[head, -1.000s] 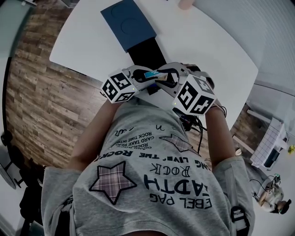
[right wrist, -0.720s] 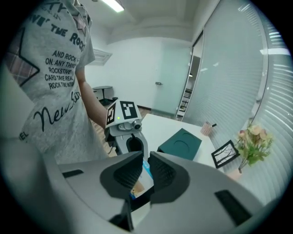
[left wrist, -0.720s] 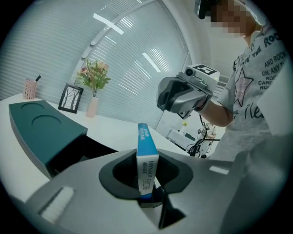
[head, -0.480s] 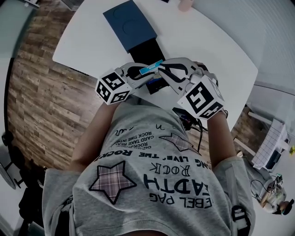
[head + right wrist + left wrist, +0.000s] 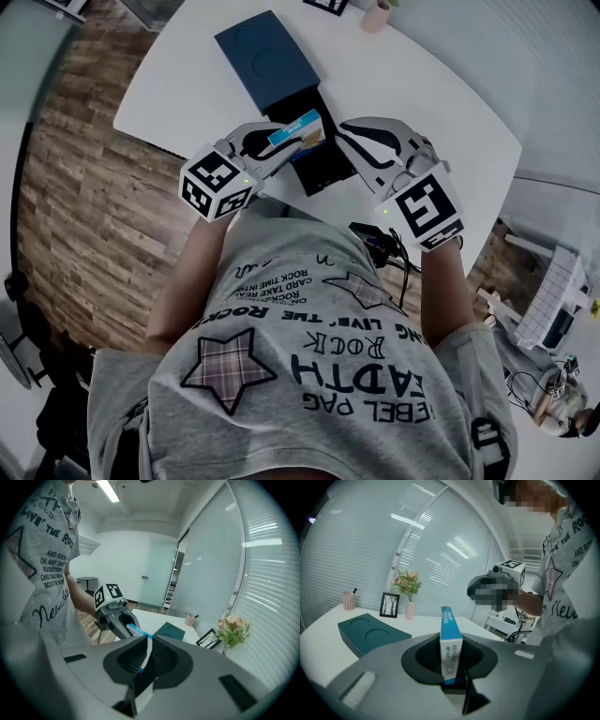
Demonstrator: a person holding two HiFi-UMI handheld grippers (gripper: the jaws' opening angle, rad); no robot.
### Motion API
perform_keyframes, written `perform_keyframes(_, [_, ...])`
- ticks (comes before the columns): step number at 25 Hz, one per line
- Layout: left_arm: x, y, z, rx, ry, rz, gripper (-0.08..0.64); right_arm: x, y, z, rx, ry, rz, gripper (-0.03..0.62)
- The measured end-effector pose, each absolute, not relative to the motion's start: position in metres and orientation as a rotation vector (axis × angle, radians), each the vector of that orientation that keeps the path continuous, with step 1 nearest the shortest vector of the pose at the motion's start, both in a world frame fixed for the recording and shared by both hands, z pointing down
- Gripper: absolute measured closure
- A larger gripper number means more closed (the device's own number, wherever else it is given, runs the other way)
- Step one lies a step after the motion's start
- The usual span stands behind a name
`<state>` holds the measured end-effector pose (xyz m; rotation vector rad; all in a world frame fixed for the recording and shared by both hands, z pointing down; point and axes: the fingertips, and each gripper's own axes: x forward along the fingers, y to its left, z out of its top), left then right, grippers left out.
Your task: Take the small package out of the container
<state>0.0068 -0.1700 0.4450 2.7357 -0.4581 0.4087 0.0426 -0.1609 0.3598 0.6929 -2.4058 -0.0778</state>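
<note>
nearest is the person's grey printed shirt (image 5: 309, 356), with both forearms reaching out over the white bench (image 5: 422, 94). the left tool (image 5: 279, 141) is clamped on the small package (image 5: 296, 126), a slim blue and white box; in the left gripper view it stands on edge between the 2 jaws, which press on its flat sides, its blue end up. the package is out of the container, held in the air over the far left corner of the open black container (image 5: 323, 164) as the head view shows it. the right tool (image 5: 347, 131) hangs just beside the package without touching it; its jaws have just been closing and are almost together, with nothing pinched between them, and the package shows only through the thin slit beyond them. past the container lies a dark blue lid (image 5: 267, 56) with 2 round recesses, touching the container's far end. farther back stand a pink pen cup (image 5: 348, 601), a small picture frame (image 5: 389, 604) and a vase of flowers (image 5: 408, 599).
</note>
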Motion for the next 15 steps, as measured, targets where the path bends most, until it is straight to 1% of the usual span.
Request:
perform_keyframes(8, [-0.025,-0.192,0.393,2.794,-0.641,0.315,0.472,0.057,-0.17,0.334,0.879,-2.431,-0.099,0.554])
perform_keyframes(13, [-0.046,-0.204,0.365,2.882,-0.852,0.444,0.472,0.063,-0.173,0.308,1.01,-2.464,-0.153,0.554])
perform_keyframes(15, [-0.053,-0.208,0.352,2.887,-0.921,0.44,0.472,0.068,-0.175,0.297,1.075,-2.479,-0.175,0.557])
